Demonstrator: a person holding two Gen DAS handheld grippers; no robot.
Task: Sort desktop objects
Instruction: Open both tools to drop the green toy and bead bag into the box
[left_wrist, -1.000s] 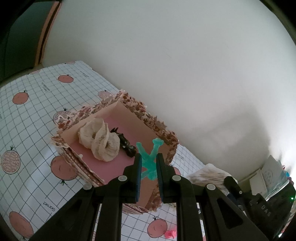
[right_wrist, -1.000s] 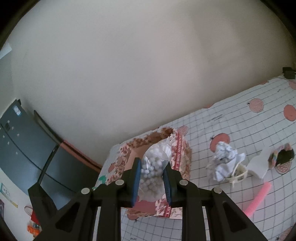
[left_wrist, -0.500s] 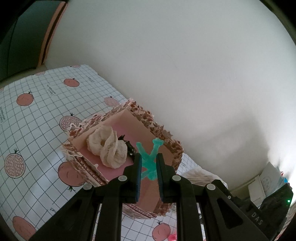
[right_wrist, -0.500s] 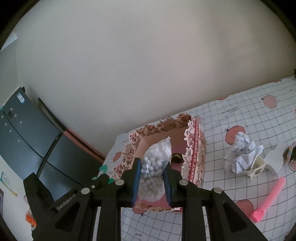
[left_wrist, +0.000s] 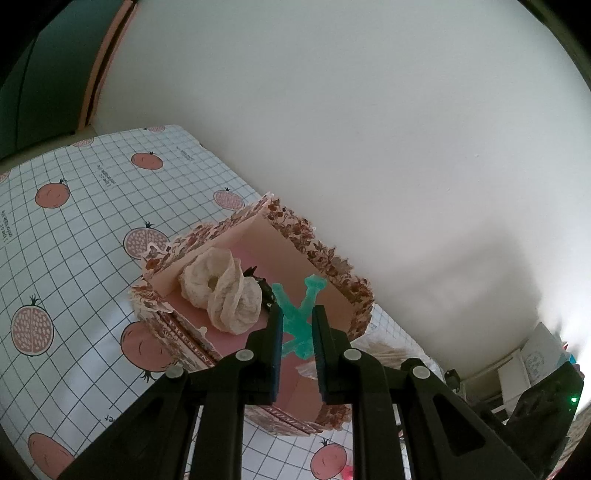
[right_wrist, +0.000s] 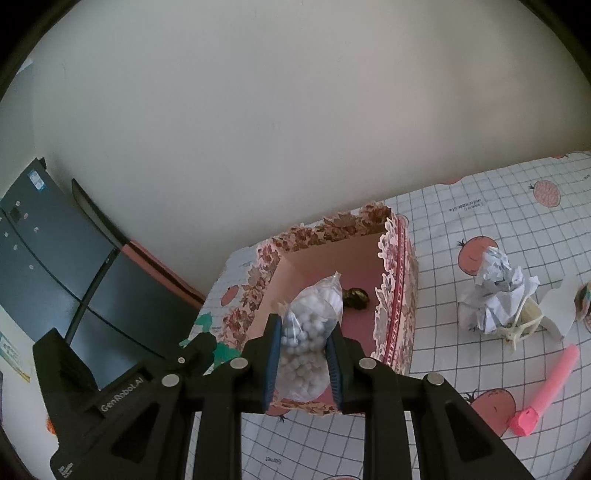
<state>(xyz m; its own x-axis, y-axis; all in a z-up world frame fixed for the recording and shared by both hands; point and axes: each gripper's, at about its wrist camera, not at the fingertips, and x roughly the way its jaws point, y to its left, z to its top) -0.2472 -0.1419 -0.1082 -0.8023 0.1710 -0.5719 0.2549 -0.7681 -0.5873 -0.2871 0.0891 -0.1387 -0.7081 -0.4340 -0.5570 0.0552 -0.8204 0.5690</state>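
1. Floral-printed cardboard box (left_wrist: 334, 266) with a pink inside stands on the bench (left_wrist: 88, 206), which is covered with a white grid cloth printed with red pomegranates; the box sits close to the pale wall (left_wrist: 369, 110).
2. Left gripper (left_wrist: 297, 332) pinches a teal, X-shaped translucent plastic piece (left_wrist: 297, 314); both pads press on it. It hangs over the near part of the box.
3. Inside the box, left wrist view: a cream, twisted fabric scrunchie (left_wrist: 221, 291) on the pink floor, with a small dark object (left_wrist: 264, 291) just beside it; too small to identify.
4. Right gripper (right_wrist: 303, 354) has a clear plastic bag of small white beads (right_wrist: 310, 328) between its pads; jaws are opening, and the pads look to be touching the bag. Bag hangs over the box (right_wrist: 397, 295) interior.
5. Right wrist view, bench (right_wrist: 480, 206) beyond the box: crumpled white paper ball (right_wrist: 495, 291), near it a pink foam stick (right_wrist: 546, 391), both well apart from the box.
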